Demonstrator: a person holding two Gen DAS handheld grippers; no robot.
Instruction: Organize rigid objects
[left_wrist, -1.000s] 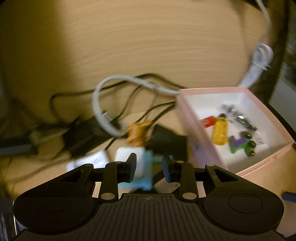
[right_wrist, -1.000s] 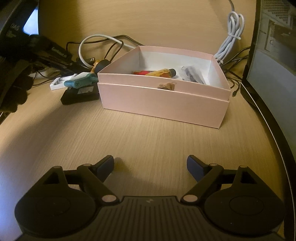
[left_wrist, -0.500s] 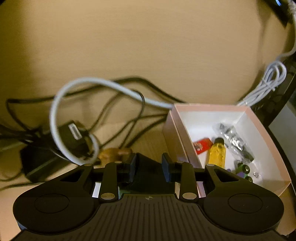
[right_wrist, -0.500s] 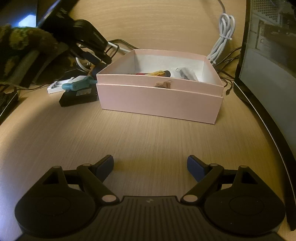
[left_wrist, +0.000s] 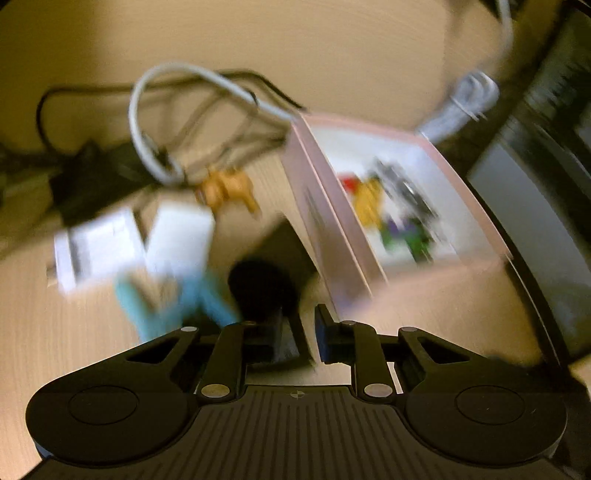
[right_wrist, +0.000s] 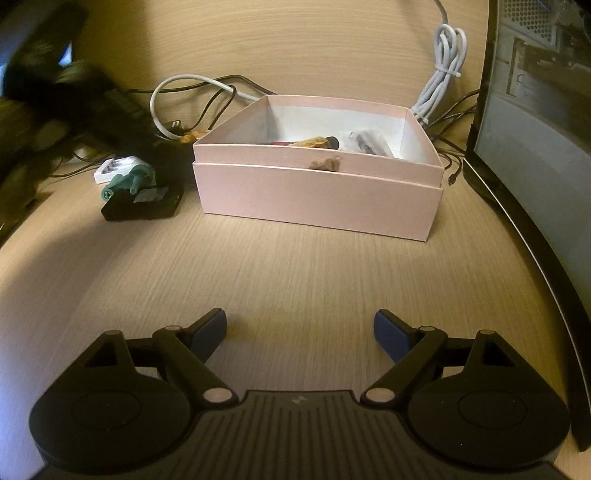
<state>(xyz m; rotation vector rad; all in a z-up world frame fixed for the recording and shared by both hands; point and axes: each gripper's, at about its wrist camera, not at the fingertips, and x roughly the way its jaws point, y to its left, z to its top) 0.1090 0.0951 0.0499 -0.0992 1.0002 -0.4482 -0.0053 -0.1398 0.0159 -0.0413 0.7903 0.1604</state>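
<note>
Right gripper (right_wrist: 300, 334) idle, jaws wide, empty. Left gripper (left_wrist: 303, 338) jaws narrow, apparently empty, above teal plastic tool (right_wrist: 127, 180) on black flat block (right_wrist: 143, 203), beside pink cardboard box (right_wrist: 317, 195). Blurred view: steady first, then open and straddle tool.

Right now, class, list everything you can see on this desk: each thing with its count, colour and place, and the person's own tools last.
Box: one, pink, mid-desk, holding small mixed parts.
Black block: one, left of the box.
Teal piece: one, lying on the black block.
White tray: one, behind the teal piece.
Bundled cable: one, grey-white, behind the box's right corner.
Loose cables: several, white and black, behind the box's left corner.
Monitor: one, black, right edge.
Left gripper: jaws nearly closed, nothing visibly held.
Right gripper: jaws wide open, empty.
</note>
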